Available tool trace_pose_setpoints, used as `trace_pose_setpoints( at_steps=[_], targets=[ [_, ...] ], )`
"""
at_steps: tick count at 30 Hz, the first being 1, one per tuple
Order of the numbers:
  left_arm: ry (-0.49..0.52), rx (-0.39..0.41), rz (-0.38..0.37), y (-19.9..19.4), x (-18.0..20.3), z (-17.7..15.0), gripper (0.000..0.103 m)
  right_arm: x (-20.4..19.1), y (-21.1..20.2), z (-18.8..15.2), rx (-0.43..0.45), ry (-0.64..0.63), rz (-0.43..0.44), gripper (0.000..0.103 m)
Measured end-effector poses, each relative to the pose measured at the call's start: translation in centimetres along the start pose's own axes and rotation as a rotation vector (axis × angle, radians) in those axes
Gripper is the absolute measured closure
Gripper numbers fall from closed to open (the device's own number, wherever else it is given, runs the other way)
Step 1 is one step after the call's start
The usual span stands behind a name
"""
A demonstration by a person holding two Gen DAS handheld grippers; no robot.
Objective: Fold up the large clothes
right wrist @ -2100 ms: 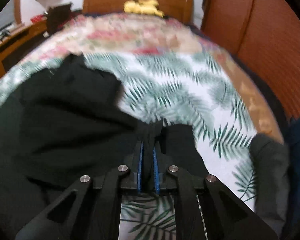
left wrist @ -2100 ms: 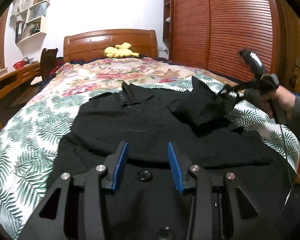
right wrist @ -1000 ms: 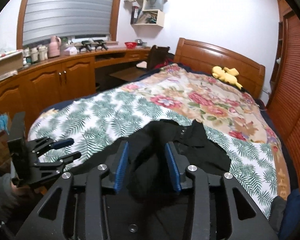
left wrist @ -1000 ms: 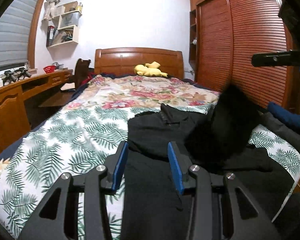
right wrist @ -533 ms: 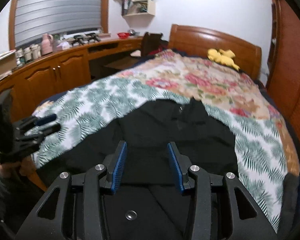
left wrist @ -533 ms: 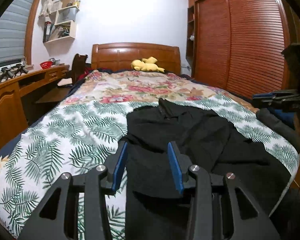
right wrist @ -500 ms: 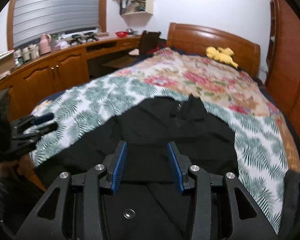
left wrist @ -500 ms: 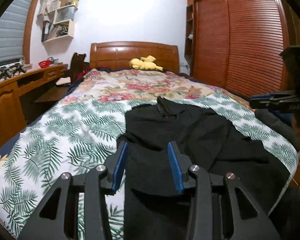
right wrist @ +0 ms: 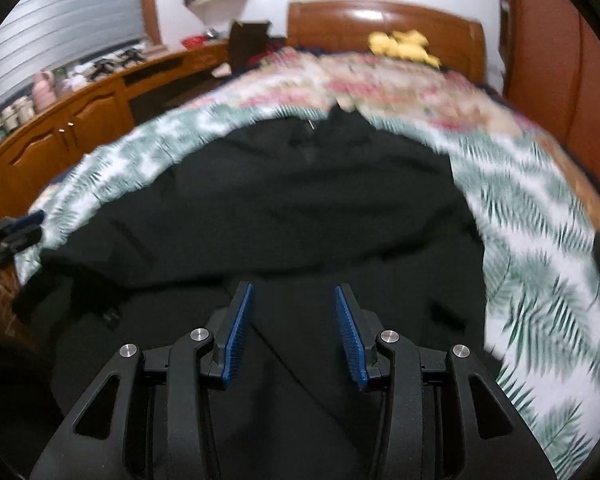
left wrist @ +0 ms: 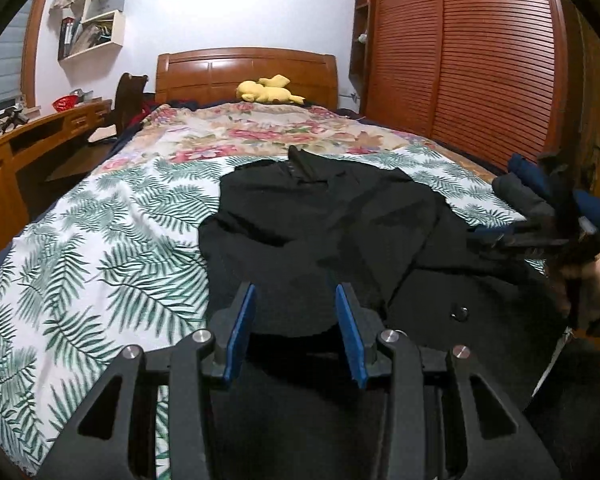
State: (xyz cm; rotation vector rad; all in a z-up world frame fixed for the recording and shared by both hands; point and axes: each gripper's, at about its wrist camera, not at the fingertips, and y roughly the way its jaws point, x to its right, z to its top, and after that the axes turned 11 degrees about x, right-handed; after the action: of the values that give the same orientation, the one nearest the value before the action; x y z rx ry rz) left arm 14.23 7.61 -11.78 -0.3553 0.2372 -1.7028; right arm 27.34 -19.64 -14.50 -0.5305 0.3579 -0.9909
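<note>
Garment (left wrist: 324, 216) lies spread on the bed (left wrist: 100, 248), collar toward the headboard (left wrist: 246, 72). Stuffed toy (left wrist: 268, 90) on the bed just before the headboard. Desk (left wrist: 24, 144) left of the bed, wardrobe (left wrist: 460, 60) right. Folded clothes (left wrist: 540, 188) at the bed's right edge.

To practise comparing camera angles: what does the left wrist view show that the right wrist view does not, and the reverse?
Only the left wrist view shows the louvred wardrobe doors, the folded blue and grey clothes and the right gripper from the side. Only the right wrist view shows the window blind, the pink jug and the cabinet doors. Both show the black garment on the leaf-print bedspread, the yellow plush toy and the headboard.
</note>
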Motion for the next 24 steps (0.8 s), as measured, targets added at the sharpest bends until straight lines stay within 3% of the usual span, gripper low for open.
trace_pose_setpoints(
  at_steps=[3, 9, 17, 19, 21, 23, 24],
  targets=[
    [0.015, 0.007, -0.01, -0.2, 1.0, -0.2, 0.063, 0.9, 1.6, -1.7, -0.036, -0.02, -0.049, 0.061],
    [0.027, 0.016, -0.013, -0.7, 2.6, -0.8, 0.063, 1.9, 1.4, -3.2, 0.017, 0.022, -0.02, 0.059],
    [0.067, -0.068, 0.064, 0.8, 3.8, -2.4, 0.063, 1.7, 1.2, -3.3, 0.028, 0.022, -0.023, 0.058],
    [0.079, -0.059, 0.066, 0.6, 4.0, -2.5, 0.064, 1.7, 1.2, -3.2, 0.03, 0.021, -0.022, 0.057],
    [0.089, -0.055, 0.065, 0.6, 4.3, -2.6, 0.071, 1.8, 1.2, -3.2, 0.034, 0.022, -0.02, 0.057],
    [0.099, -0.061, 0.065, 0.6, 4.5, -2.6, 0.088, 1.9, 1.2, -3.2, 0.035, 0.024, -0.018, 0.057],
    [0.101, -0.06, 0.066, 0.6, 4.5, -2.6, 0.09, 1.8, 1.1, -3.2, 0.035, 0.024, -0.019, 0.057]
  ],
)
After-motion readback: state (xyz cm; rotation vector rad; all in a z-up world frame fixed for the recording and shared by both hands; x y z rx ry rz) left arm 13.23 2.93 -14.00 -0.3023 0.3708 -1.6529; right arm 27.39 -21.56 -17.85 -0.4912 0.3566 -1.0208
